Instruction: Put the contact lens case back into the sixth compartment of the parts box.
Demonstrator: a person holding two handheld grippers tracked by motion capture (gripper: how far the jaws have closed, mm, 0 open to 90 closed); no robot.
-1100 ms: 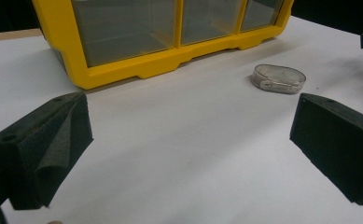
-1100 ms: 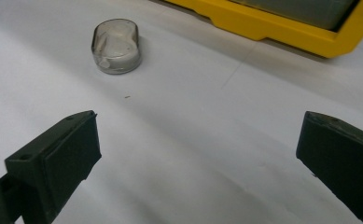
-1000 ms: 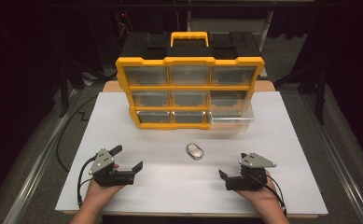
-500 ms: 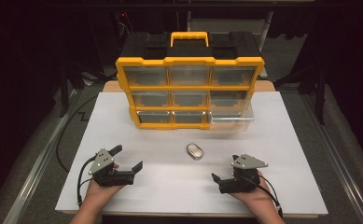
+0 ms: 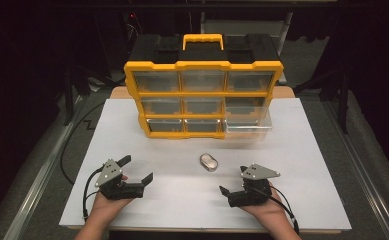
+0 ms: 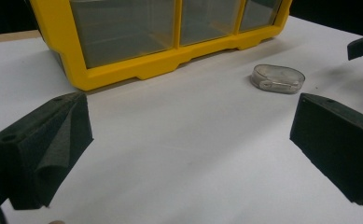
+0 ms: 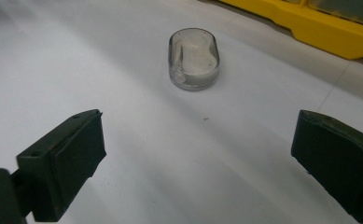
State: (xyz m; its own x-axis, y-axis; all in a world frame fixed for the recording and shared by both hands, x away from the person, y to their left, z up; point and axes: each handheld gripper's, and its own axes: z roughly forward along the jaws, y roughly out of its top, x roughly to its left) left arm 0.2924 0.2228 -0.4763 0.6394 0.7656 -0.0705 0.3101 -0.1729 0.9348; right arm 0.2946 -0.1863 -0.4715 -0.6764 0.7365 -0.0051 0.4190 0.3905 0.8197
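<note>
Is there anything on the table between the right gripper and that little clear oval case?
No. In the right gripper view, bare white table runs from the open right gripper to the clear oval case.

The high view hangs above the near edge of the counter [image 5: 132, 130], looking forward and down at the yellow organizer [image 5: 203, 95] from a fair way off. Both gripper views sit low on the counter, facing toward that organizer, up close. All three share the small clear case [image 5: 209, 162] lying in front of the organizer.
</note>
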